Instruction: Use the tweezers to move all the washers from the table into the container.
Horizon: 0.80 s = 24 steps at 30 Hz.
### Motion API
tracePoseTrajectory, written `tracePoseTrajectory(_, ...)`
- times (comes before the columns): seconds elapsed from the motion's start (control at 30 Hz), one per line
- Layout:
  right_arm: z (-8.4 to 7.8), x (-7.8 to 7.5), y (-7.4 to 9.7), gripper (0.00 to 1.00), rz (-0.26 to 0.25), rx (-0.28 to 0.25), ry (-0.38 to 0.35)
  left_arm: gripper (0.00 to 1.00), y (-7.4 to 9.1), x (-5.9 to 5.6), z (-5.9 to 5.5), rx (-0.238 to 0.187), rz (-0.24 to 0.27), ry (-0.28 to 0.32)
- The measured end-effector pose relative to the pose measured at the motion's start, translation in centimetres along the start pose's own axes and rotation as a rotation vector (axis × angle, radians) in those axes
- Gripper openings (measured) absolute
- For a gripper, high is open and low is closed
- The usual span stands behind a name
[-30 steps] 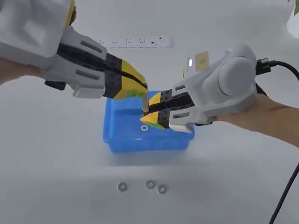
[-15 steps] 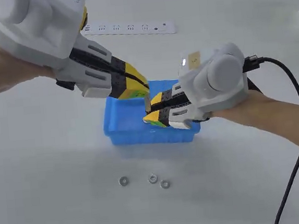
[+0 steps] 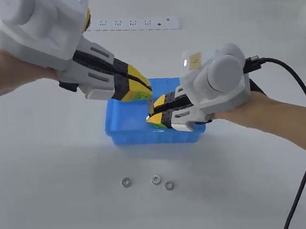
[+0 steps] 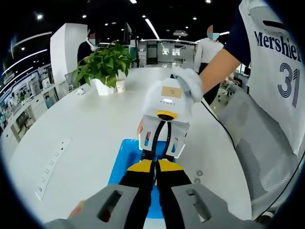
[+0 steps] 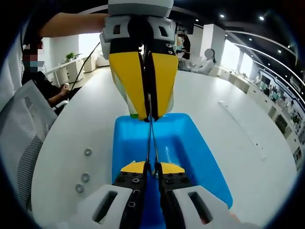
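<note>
Above the blue container (image 3: 123, 129), my two grippers meet tip to tip. The left gripper (image 3: 148, 95) comes in from the upper left, the right gripper (image 3: 152, 119) from the right. Thin metal tweezers (image 5: 150, 138) run between them. The left gripper (image 5: 150, 116) is shut on one end and the right gripper (image 5: 151, 167) on the other. Three washers (image 3: 126, 182) (image 3: 156, 179) (image 3: 169, 185) lie in a row on the white table in front of the container. In the left gripper view the left gripper (image 4: 155, 167) is shut, facing the right gripper (image 4: 167, 102) over the container (image 4: 123, 160).
A white power strip (image 3: 134, 24) lies at the far edge of the table. A black cable (image 3: 301, 150) trails from the right gripper toward the lower right. A potted plant (image 4: 102, 67) stands further off, and people and a mesh chair (image 4: 259, 143) are around the table.
The head camera has shifted a little. Both grippers stay joined on the tweezers over the container, and the three washers lie where they were.
</note>
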State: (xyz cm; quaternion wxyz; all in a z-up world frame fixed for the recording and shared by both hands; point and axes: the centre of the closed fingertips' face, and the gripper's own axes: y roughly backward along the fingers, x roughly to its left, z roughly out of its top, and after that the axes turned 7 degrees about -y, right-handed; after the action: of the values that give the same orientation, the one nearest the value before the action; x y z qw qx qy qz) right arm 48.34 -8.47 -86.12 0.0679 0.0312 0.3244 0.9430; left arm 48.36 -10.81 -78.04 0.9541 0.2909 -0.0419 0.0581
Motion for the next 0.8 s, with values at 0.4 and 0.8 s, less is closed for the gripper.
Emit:
tracePoseTrajectory(0.4, 0.8, 0.0, 1.0, 0.11, -0.025, -0.023, 0.003, 0.06, 0.8, -1.2, 1.6, -0.010, 0.002, -0.015)
tracePoseTrajectory(0.8, 2.7, 1.3, 3.5, 0.12, -0.057, -0.064, 0.032, 0.06, 2.4, -3.0, 4.5, -0.038, 0.009, -0.024)
